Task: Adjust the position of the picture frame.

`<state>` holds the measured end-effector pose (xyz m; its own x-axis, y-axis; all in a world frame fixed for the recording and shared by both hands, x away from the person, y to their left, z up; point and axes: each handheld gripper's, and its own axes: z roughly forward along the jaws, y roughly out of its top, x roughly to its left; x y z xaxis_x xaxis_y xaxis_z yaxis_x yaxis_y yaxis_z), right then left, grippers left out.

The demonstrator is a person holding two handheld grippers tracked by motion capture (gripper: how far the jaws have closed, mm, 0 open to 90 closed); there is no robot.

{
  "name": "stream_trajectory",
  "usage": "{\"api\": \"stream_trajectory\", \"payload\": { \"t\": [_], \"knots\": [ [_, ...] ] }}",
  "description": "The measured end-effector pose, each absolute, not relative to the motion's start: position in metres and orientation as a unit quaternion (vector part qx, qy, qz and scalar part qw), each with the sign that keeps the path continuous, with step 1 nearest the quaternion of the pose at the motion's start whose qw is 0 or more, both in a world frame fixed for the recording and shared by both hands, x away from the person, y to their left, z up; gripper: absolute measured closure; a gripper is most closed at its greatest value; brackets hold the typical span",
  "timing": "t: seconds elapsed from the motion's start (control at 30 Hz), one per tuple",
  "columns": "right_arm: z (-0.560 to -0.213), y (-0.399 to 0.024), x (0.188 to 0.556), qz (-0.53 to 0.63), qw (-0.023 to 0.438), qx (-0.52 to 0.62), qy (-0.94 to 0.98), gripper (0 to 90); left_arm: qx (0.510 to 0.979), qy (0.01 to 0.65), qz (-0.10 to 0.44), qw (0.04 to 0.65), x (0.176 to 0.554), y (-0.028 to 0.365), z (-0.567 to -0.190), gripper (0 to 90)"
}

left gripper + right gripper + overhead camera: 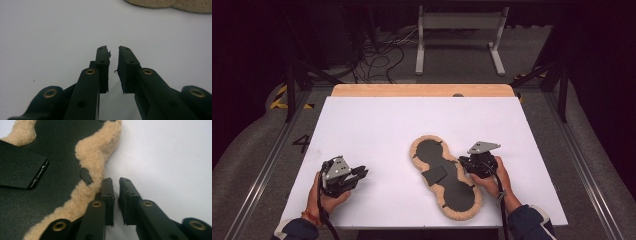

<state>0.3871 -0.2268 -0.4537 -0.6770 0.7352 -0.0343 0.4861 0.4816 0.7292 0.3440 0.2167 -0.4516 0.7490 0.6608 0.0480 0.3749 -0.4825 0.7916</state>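
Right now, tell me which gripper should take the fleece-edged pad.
Right. The right gripper sits against the fleece-edged pad, its jaws narrowly apart beside the fleece rim. The left gripper hovers over bare table, well away.

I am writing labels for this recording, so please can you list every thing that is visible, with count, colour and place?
fleece-edged mat: one, black face with tan fleece border, right of the table's centre, lying flat
black flap: one, on the mat's middle
table top: one, white, with a wooden strip at the far edge
metal stand: one, pale grey, on the floor behind the table
cables: several, dark, on the floor behind
left gripper: one, black, near left, nothing between its jaws
right gripper: one, black, at the mat's right edge, jaws holding nothing
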Motion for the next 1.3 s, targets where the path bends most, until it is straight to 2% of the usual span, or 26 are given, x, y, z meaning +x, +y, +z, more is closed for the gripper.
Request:
{"api": "stream_trajectory", "payload": {
  "t": [0.17,0.5,0.73,0.9,1.07,1.13,1.3],
  "knots": [
    [-0.447,-0.232,0.380,0.368,0.179,0.357,0.840,80.2,0.847,0.290,0.168,0.412,0.354,0.203,-0.448,89.7],
    [-0.433,-0.256,0.339,0.391,0.176,0.357,0.830,82.7,0.846,0.280,0.155,0.427,0.387,0.178,-0.442,90.0],
    [-0.439,-0.272,0.296,0.384,0.163,0.367,0.831,83.8,0.846,0.282,0.146,0.429,0.411,0.160,-0.439,89.6],
    [-0.439,-0.281,0.280,0.378,0.161,0.378,0.829,83.7,0.843,0.285,0.140,0.434,0.426,0.150,-0.438,88.7],
    [-0.441,-0.286,0.261,0.373,0.147,0.379,0.834,84.2,0.835,0.289,0.115,0.453,0.442,0.139,-0.438,89.4],
    [-0.444,-0.286,0.252,0.371,0.135,0.380,0.837,84.5,0.838,0.285,0.123,0.448,0.448,0.132,-0.438,89.5],
    [-0.452,-0.281,0.242,0.359,0.113,0.361,0.853,83.3,0.839,0.296,0.106,0.444,0.457,0.117,-0.441,88.9]
  ]
}}
